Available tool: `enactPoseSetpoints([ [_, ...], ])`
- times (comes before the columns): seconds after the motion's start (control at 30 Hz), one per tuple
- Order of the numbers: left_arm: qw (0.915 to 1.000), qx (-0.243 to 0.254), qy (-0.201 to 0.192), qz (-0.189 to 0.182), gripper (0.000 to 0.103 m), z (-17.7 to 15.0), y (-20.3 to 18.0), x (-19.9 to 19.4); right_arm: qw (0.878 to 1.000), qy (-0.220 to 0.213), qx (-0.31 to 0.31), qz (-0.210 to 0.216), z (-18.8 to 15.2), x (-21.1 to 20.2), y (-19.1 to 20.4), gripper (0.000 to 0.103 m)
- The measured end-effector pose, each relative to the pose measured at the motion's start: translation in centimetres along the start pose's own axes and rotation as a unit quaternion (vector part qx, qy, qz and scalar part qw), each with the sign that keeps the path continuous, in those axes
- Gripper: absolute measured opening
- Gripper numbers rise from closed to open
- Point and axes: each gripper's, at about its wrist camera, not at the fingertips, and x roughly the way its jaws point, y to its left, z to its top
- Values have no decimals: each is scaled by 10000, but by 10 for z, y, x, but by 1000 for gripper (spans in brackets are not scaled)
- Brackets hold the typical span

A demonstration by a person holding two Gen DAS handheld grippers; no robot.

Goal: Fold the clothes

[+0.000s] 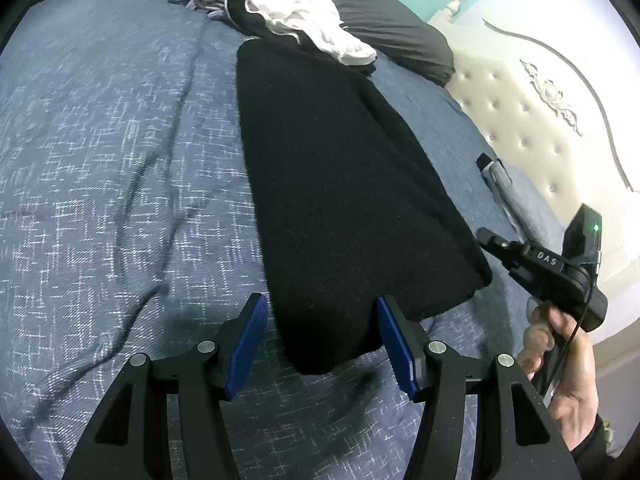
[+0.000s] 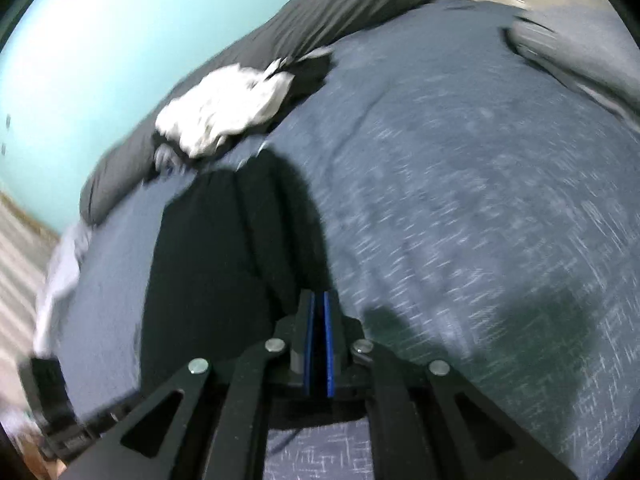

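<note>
Left wrist view records a long black knit garment (image 1: 340, 184), folded into a narrow strip, lying flat on a blue bedspread with a white crosshatch pattern (image 1: 120, 160) and running from 6 o'clock toward 12 o'clock. The left gripper (image 1: 322, 340) hangs just over the strip's near end with its blue-padded jaws spread wide, grasping nothing. At 4 o'clock the right gripper (image 1: 486, 236) is seen side-on in the person's bare hand (image 1: 568, 376). Right wrist view, much blurred, shows the right gripper (image 2: 319, 340) with its pads pressed together; dark cloth meets them at the tips, but whether any fabric is pinched between them cannot be told. Judgement: the garment is soft, limp and light, with a fuzzy nap that should grip the ribbed pads well; it will sag and bunch if lifted by one point, so both near corners of the end at 6 o'clock are the sound places to take hold, all layers together. A heap of unfolded white, grey and black clothes (image 1: 280, 4) lies at 12 o'clock, touching the strip's far end. The bedspread is wrinkled and yielding. A dark grey pillow (image 1: 400, 36) sits at 1 o'clock, a cream tufted headboard with carved ornament (image 1: 528, 108) at 2 o'clock, and a pale turquoise wall (image 2: 100, 40) beyond.
</note>
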Motion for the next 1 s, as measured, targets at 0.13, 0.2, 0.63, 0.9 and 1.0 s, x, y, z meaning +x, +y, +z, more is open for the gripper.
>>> enactPoseSetpoints([
  [0.13, 10000, -78, -48, -21, 61, 1, 4, -4, 9998, -34, -61, 210, 3, -1, 1, 10],
  [0.2, 9998, -158, -66, -54, 61, 1, 7, -5, 9993, 136, -107, 340, 2, 4, 5, 13],
  [0.63, 9988, -441, -33, -210, 69, 5, 16, 3, 9932, 759, -861, 209, -15, 26, 19, 37],
  [0.9, 9942, -850, 80, -653, 71, 3, 21, 9, 9878, 1319, -781, 294, -19, 44, 10, 63],
  [1.0, 9935, -873, 137, -716, 71, 0, 18, 13, 9872, 1400, -678, 342, -19, 48, 7, 65],
])
